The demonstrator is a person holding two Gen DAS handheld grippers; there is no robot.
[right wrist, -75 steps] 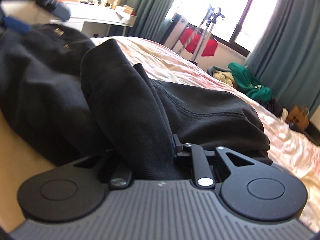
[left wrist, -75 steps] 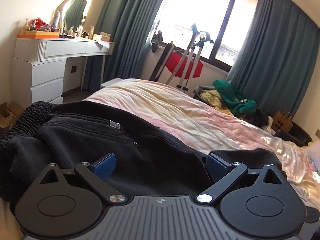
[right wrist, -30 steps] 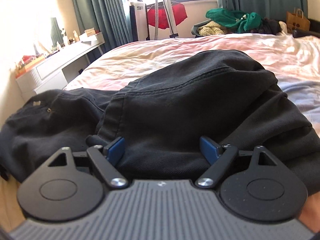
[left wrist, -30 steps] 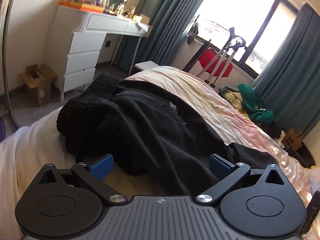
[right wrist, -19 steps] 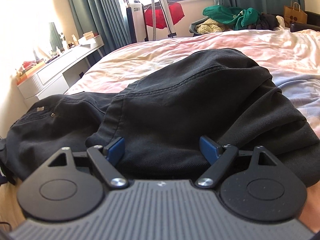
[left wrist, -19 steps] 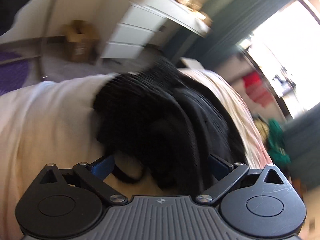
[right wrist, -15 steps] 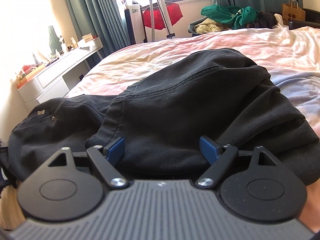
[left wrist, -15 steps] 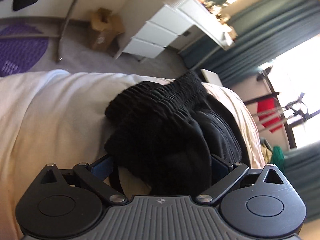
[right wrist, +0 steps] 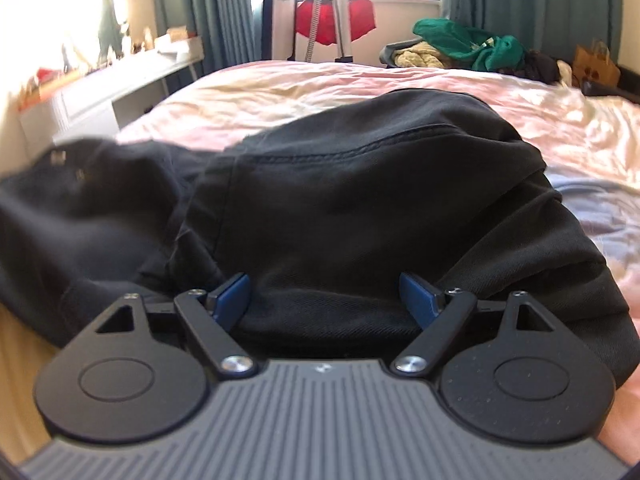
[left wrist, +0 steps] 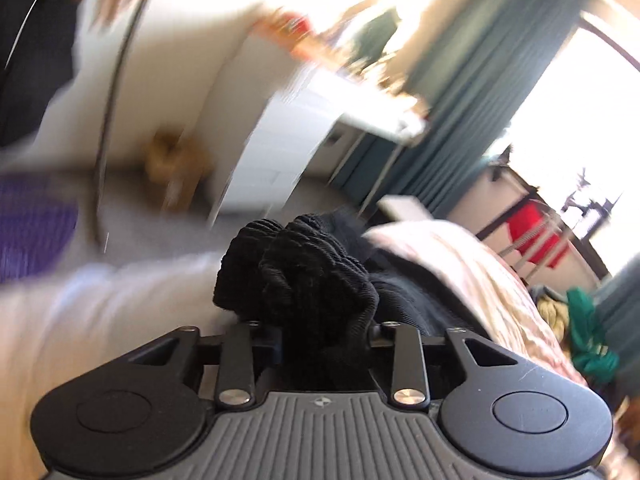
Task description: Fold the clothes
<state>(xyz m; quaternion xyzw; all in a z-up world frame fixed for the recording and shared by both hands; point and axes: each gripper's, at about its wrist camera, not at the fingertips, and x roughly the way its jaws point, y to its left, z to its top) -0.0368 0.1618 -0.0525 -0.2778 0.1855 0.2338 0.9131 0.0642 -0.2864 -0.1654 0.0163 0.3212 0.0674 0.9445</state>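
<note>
Black trousers [right wrist: 360,208] lie bunched on the pink bed cover [right wrist: 400,88]. My left gripper [left wrist: 324,340] is shut on the ribbed black waistband [left wrist: 304,272] at the garment's near end, and the cloth bulges up between its jaws. My right gripper [right wrist: 326,292] is open, its blue pads [right wrist: 230,292] spread wide against the folded dark cloth, gripping nothing. The left wrist view is blurred by motion.
A white dresser [left wrist: 304,120] with clutter stands left of the bed, by teal curtains [left wrist: 472,92]. A red item on a stand [right wrist: 334,20] and a pile of green and yellow clothes [right wrist: 460,46] lie beyond the bed. A purple mat [left wrist: 32,228] is on the floor.
My left gripper swung round to the waistband end of the trousers and closed on it. My right gripper stayed open at the folded cloth, shifting only slightly.
</note>
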